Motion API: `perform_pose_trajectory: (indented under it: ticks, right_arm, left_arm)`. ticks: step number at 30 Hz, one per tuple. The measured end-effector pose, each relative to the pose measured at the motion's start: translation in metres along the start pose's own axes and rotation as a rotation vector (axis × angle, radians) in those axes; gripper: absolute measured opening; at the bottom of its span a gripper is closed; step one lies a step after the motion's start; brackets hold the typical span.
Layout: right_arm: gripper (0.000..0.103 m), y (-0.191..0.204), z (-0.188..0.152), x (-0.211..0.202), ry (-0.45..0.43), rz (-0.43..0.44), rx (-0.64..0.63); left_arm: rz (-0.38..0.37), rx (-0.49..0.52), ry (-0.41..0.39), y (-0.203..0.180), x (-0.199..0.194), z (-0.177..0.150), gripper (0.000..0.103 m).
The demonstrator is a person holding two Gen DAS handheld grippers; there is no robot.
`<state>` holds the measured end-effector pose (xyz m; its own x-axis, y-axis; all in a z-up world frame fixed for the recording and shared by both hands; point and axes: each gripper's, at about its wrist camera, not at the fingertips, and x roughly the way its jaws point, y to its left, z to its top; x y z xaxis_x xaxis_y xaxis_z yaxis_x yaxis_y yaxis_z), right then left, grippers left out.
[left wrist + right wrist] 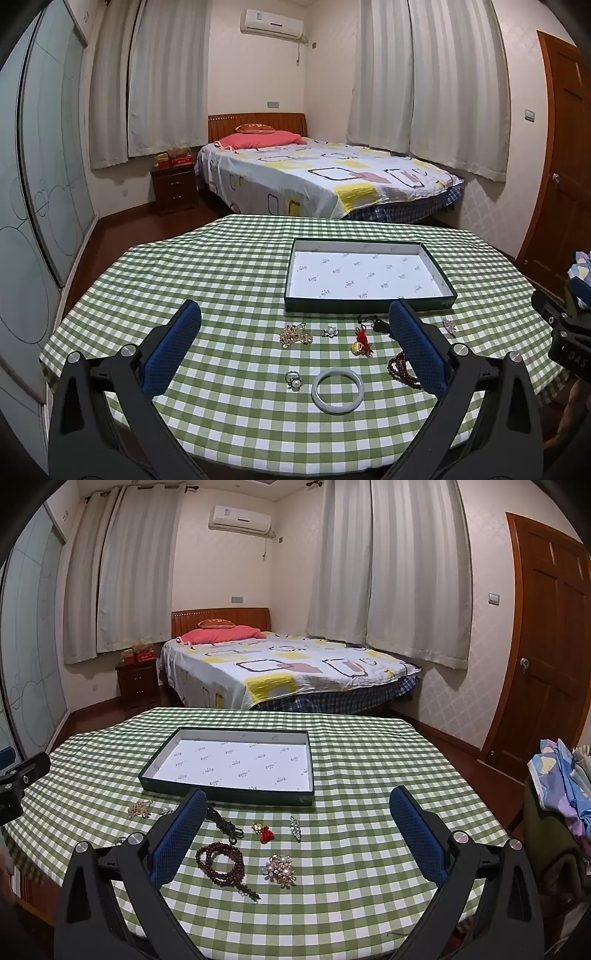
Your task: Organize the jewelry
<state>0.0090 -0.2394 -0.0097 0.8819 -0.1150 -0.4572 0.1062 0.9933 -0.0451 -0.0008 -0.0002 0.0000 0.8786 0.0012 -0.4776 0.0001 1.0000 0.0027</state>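
Note:
A shallow dark-green tray [369,305] with white lining sits on the checked table; it also shows in the right wrist view [229,796]. In front of it lie a gold chain [294,335], a pearl flower brooch [330,331], a red-and-gold charm [362,343], a pearl ring [294,379], a pale jade bangle [337,389], dark red beads [220,860], a pearl cluster brooch [279,869] and a crystal pin [295,826]. My left gripper [294,325] is open and empty above the jewelry. My right gripper [298,810] is open and empty above the beads and brooch.
The green checked tablecloth [221,266] covers a rounded table. A bed [314,173] stands beyond it, a nightstand [173,188] to its left, a wooden door [546,635] at right. Folded cloth [561,782] lies at the right edge.

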Motion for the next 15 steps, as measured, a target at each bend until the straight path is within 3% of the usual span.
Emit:
perform_pose_trajectory:
  ticks: [15]
  right_arm:
    - [0.096,0.0010,0.0026,-0.0026,-0.009,-0.001,0.000]
  left_arm:
    - [-0.001,-0.010,0.005,0.0012,0.0021,0.0077,0.099]
